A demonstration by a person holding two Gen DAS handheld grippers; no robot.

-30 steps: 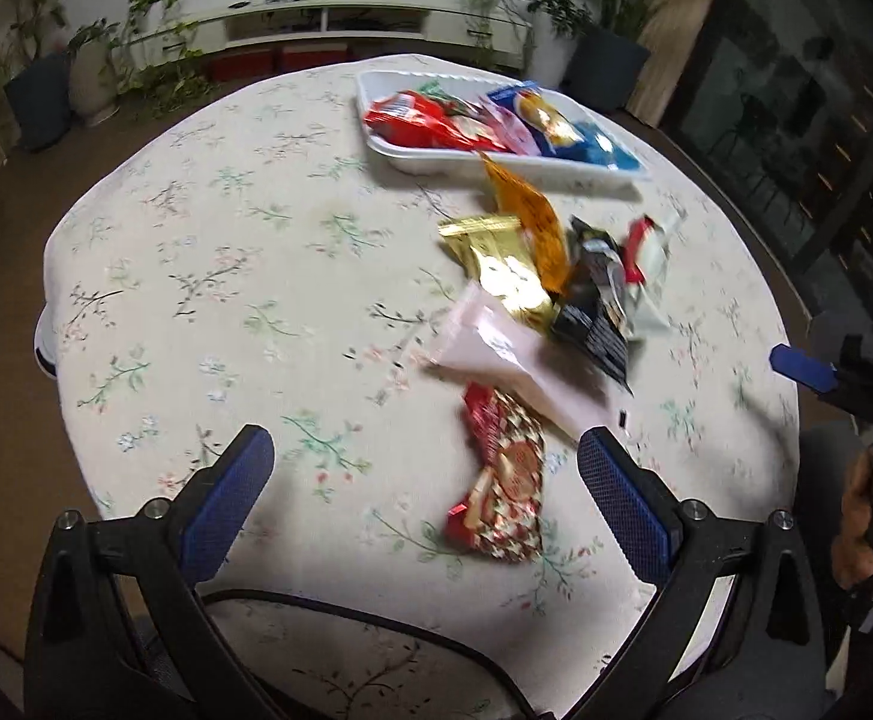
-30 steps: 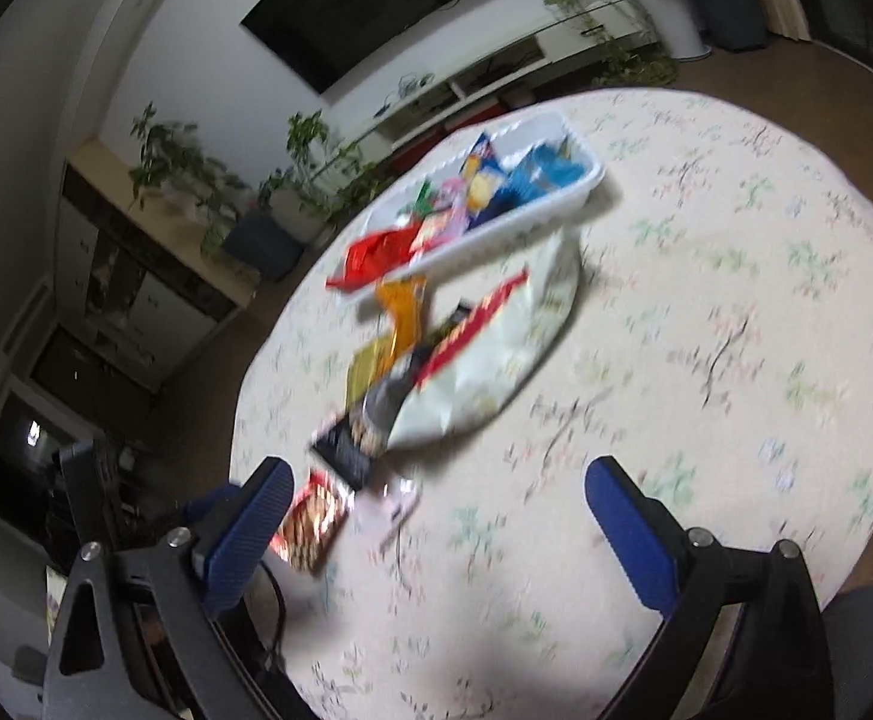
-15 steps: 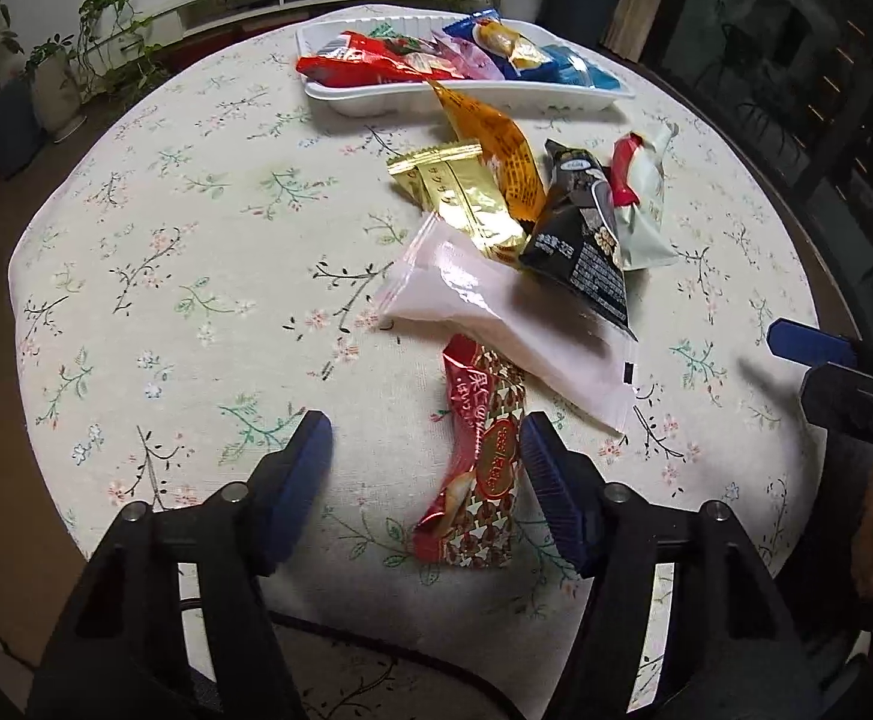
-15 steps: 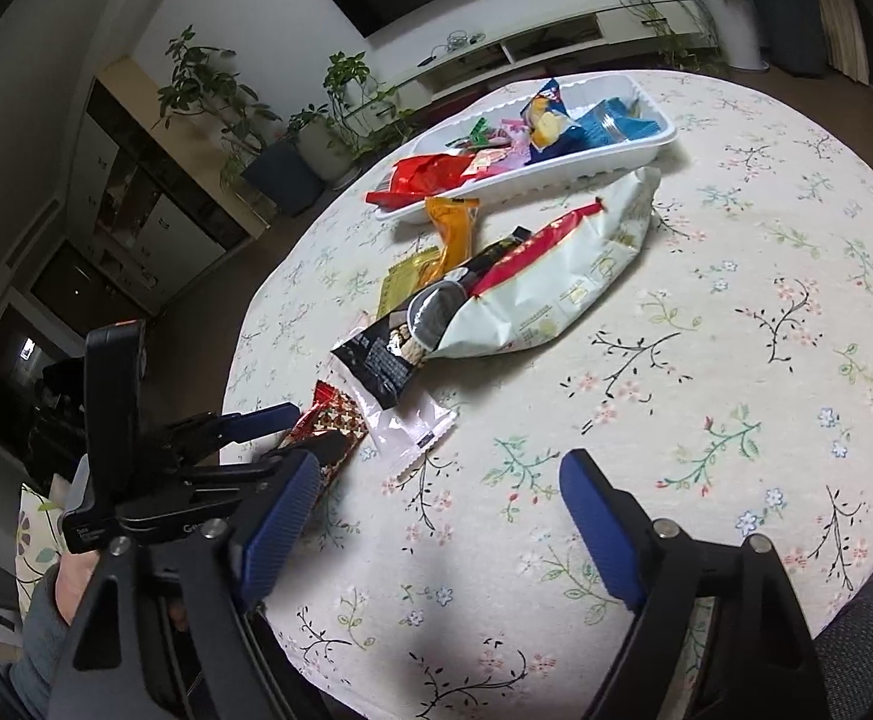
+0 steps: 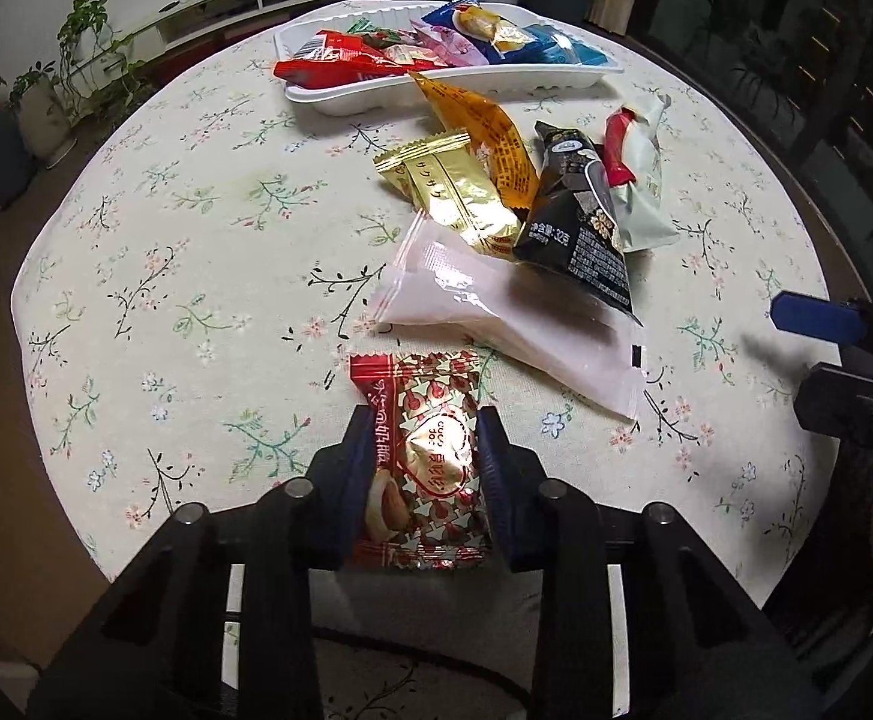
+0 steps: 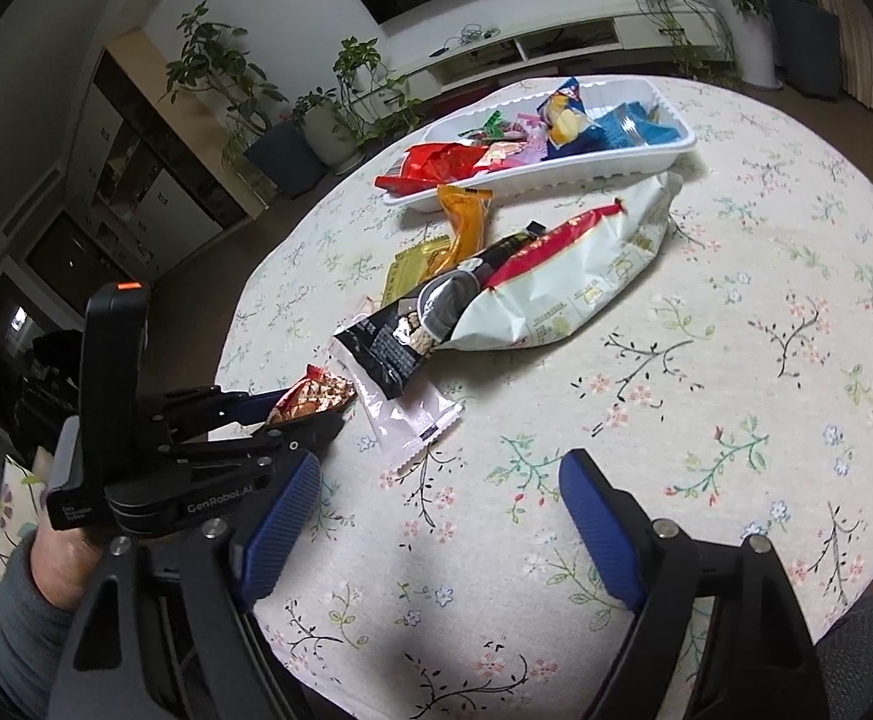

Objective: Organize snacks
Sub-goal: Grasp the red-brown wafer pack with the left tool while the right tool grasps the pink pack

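Note:
A red and silver snack packet lies at the near edge of the table. My left gripper has it between its jaws, which are closing, and both blue pads touch its sides. In the right wrist view the same packet sticks out of the left gripper. Behind it lie a pale pink packet, a black one, a gold one, an orange one and a pale green bag. A white tray at the far side holds several snacks. My right gripper stands open over bare cloth.
The round table wears a flowered cloth and drops off close behind both grippers. A hand and grey sleeve hold the left gripper. Potted plants and a low white cabinet stand beyond the table.
My left gripper came down over the red packet and its jaws narrowed from wide apart to touching it. The right gripper rolled level and its jaws narrowed a little.

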